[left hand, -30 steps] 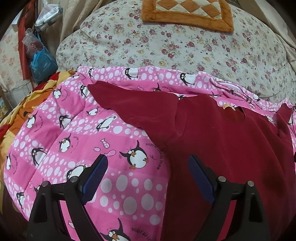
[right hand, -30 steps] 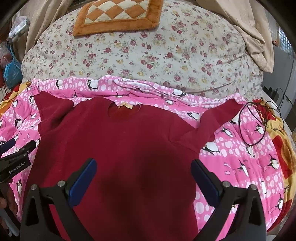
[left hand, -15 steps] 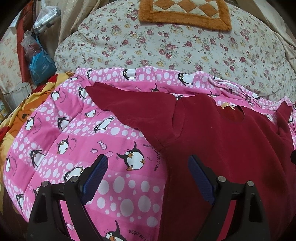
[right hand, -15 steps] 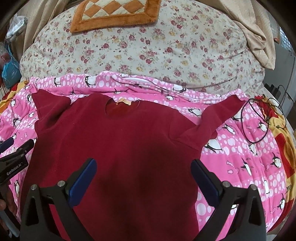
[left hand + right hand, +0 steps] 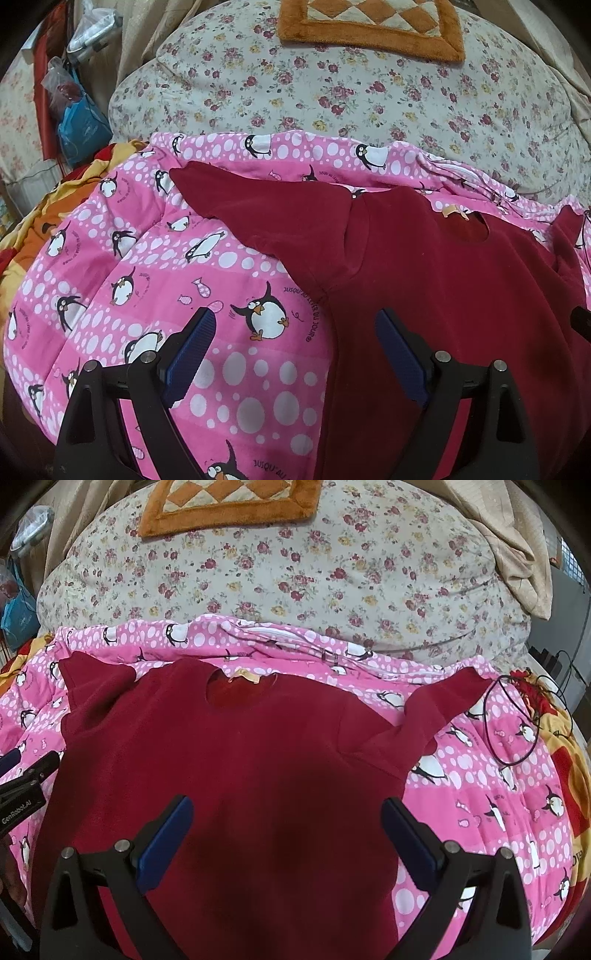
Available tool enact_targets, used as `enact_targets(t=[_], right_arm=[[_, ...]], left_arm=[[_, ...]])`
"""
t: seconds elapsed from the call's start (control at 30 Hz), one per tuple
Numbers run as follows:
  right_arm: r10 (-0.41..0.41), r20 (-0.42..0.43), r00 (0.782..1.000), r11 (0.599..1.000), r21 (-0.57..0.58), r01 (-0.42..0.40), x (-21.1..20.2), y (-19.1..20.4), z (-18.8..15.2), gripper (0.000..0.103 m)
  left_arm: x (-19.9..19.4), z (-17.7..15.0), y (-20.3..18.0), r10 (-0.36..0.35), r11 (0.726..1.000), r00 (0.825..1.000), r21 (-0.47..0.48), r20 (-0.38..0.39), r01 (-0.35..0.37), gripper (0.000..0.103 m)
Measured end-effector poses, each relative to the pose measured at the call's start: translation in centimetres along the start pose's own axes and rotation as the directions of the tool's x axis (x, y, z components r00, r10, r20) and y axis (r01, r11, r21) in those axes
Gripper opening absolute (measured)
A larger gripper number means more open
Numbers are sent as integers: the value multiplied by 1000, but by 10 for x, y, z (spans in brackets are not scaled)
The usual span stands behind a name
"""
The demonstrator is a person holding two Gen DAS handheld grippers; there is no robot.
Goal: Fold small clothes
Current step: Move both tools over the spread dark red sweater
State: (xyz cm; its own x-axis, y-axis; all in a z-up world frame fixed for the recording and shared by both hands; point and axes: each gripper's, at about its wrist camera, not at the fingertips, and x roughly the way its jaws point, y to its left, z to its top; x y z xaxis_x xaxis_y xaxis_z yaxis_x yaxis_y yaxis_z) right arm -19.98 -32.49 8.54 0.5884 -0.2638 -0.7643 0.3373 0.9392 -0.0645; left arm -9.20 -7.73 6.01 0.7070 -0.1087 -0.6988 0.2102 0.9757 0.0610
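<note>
Both cameras have eased slightly nearer the dark red shirt, which lies flat and unfolded (sleeves out to each side) on the pink penguin blanket. Left gripper hovers over the shirt's side edge, right gripper over its middle; each has fingers spread wide, holding nothing.
</note>
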Motion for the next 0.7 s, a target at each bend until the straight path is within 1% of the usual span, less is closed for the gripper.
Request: enact_targets(t=[0.33,0.57,0.7], right_arm=[[6,-16,1000,1000,2,-6,12,0,3,103],[-8,-21,1000,999,-35,7,22,3,6,103],[1,-18,1000,1000,-31,-2,25,3,8,103]], left_arm=[[4,0,1,-4,1000,1000,-12,-7,3,82],[8,-1,-1,-12,1000,1000,-6,-15,12,82],[9,0,-3,-12,1000,1000,-10,-20,12,82]])
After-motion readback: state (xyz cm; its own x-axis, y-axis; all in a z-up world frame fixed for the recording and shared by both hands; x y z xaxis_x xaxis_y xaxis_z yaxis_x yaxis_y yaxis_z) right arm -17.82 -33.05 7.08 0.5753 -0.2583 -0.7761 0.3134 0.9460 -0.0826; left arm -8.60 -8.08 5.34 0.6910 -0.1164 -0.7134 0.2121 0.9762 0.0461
